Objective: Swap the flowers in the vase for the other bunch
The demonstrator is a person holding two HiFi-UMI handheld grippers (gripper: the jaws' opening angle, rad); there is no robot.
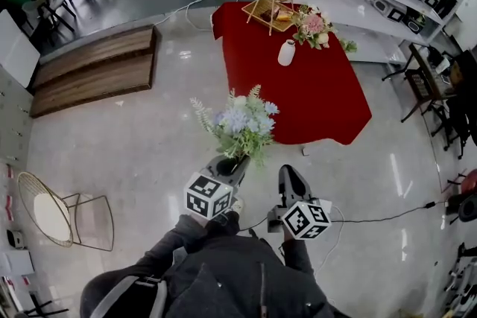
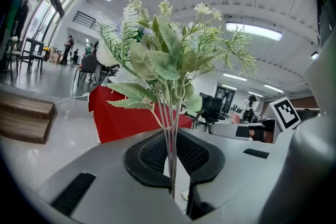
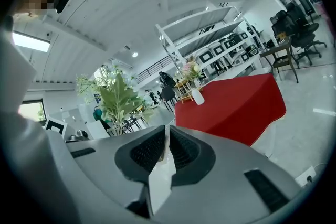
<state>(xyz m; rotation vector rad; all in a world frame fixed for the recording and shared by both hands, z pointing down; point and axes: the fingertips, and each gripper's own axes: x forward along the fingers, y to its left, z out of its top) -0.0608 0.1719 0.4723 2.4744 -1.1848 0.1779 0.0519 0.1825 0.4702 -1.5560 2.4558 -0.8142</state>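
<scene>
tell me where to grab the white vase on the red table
Probably round its body, coming in level from the near table edge with the free right gripper. The white vase stands upright and narrows toward the top; the pink bunch and basket lie behind it.

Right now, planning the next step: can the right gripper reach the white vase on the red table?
Probably not yet: the right gripper, shut and empty, is over floor, well short of the red table bearing the white vase.
</scene>
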